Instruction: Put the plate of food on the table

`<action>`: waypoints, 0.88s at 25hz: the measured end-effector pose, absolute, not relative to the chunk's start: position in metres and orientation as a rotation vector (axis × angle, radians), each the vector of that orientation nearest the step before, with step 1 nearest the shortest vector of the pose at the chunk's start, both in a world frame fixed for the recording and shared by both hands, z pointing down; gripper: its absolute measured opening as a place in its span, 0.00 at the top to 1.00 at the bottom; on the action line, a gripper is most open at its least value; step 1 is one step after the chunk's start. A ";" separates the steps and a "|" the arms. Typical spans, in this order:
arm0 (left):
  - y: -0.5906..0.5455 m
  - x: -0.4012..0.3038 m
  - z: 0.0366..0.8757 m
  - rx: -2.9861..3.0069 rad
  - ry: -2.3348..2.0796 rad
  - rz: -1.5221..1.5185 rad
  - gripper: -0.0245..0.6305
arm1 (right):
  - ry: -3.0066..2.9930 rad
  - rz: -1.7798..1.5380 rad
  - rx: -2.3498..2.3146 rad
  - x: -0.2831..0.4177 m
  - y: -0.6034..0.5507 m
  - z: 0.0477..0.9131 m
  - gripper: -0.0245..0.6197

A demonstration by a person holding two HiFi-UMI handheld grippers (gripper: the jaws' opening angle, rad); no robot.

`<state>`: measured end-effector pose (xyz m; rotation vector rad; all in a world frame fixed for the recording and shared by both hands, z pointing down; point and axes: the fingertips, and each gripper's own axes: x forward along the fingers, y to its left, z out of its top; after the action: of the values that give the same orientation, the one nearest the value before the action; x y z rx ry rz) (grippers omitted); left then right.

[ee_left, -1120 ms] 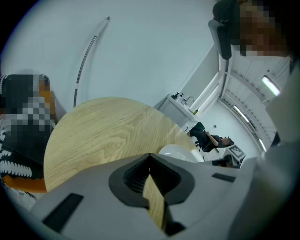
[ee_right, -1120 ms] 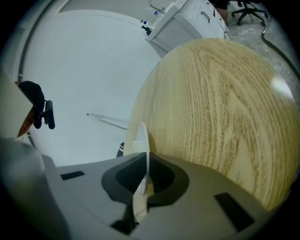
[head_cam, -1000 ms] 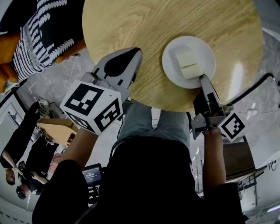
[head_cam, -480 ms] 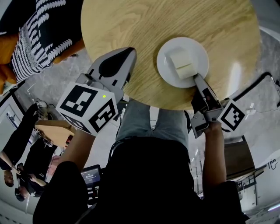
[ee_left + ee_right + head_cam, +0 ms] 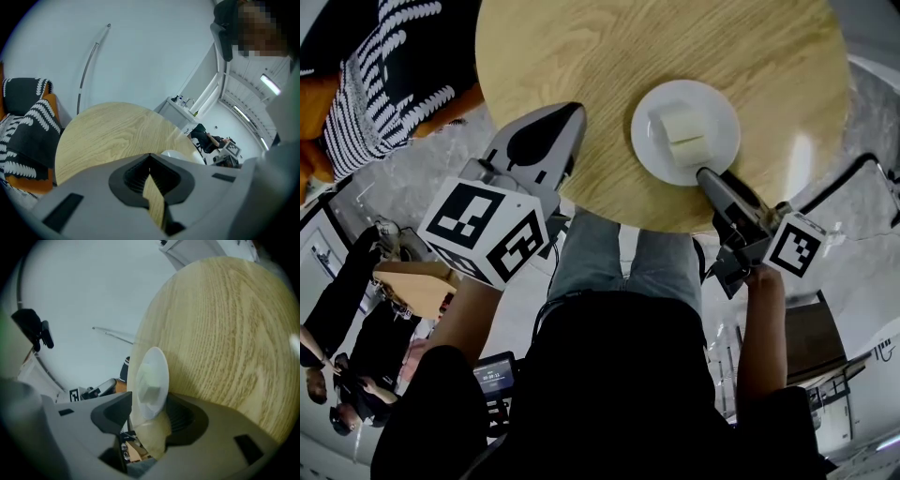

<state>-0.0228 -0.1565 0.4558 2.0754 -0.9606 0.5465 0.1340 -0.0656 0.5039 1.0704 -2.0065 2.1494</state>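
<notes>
A white plate [image 5: 684, 131] with a pale block of food [image 5: 680, 127] lies flat on the round wooden table [image 5: 581, 56], near its front edge. My right gripper [image 5: 705, 176] is just off the plate's near rim. Its jaws have just been opening and now stand open. In the right gripper view the plate [image 5: 150, 376] and the food [image 5: 151, 389] show past the parted right gripper [image 5: 150, 401], with no pad pressing on them. My left gripper [image 5: 572, 111] hovers over the table's front-left edge, shut and empty. In the left gripper view that gripper [image 5: 150, 155] shows only the table [image 5: 112, 136] ahead.
A person in black-and-white striped clothing [image 5: 384, 75] sits at the table's left side on an orange seat. A dark chair frame [image 5: 853, 178] stands to the right. My own legs [image 5: 628, 262] are under the table's front edge. Other people [image 5: 337, 309] are at the far left.
The right gripper's jaws have gone from shut on the plate's near rim to open, and it has drawn back slightly and swung. The left gripper has stayed put.
</notes>
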 end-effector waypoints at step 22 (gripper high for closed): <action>-0.164 -0.019 0.401 2.166 -1.004 0.490 0.95 | -1.913 1.158 0.747 0.130 -0.030 0.535 0.62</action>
<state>-0.0194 -0.1643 0.4010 2.1663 -1.0042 0.4905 0.1295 -0.0305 0.5345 0.7465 -1.9133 1.1584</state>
